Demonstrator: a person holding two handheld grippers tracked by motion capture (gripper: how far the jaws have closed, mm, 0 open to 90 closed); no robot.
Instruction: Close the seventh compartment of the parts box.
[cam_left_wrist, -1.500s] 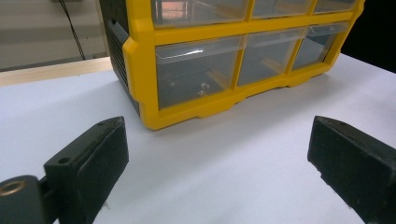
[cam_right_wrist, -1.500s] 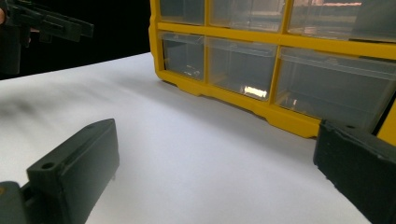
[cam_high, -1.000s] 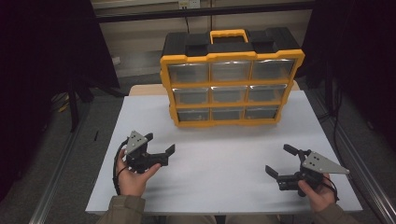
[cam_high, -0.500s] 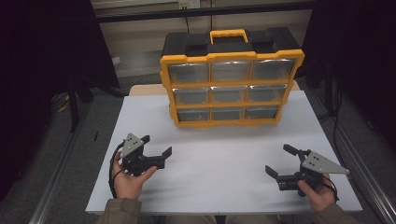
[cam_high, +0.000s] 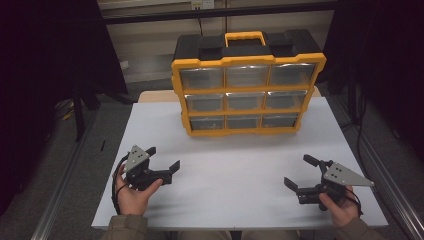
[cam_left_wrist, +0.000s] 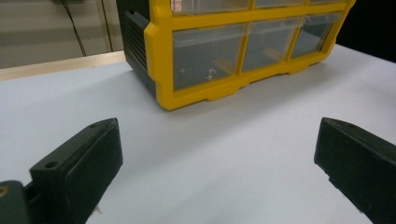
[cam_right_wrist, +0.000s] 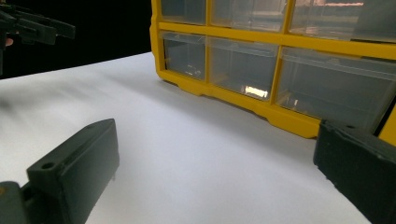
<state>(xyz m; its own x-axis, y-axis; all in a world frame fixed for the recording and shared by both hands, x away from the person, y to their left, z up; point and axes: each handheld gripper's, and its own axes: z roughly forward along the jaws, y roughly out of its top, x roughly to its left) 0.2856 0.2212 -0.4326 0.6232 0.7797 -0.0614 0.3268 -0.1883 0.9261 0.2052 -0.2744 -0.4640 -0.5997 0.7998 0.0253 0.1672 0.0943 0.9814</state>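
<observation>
While my left gripper (cam_high: 162, 158) and right gripper (cam_high: 300, 172) hover wide apart, empty, the yellow-framed organiser with clear plastic drawers (cam_high: 245, 92) stands untouched, every drawer shut; all work remains.

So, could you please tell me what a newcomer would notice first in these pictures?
The yellow and black drawer organizer stands upright at the far middle of the white table, with nine clear drawers in three rows. Nearer the person, the left gripper and the right gripper sit apart, both open with nothing between their fingers.
</observation>
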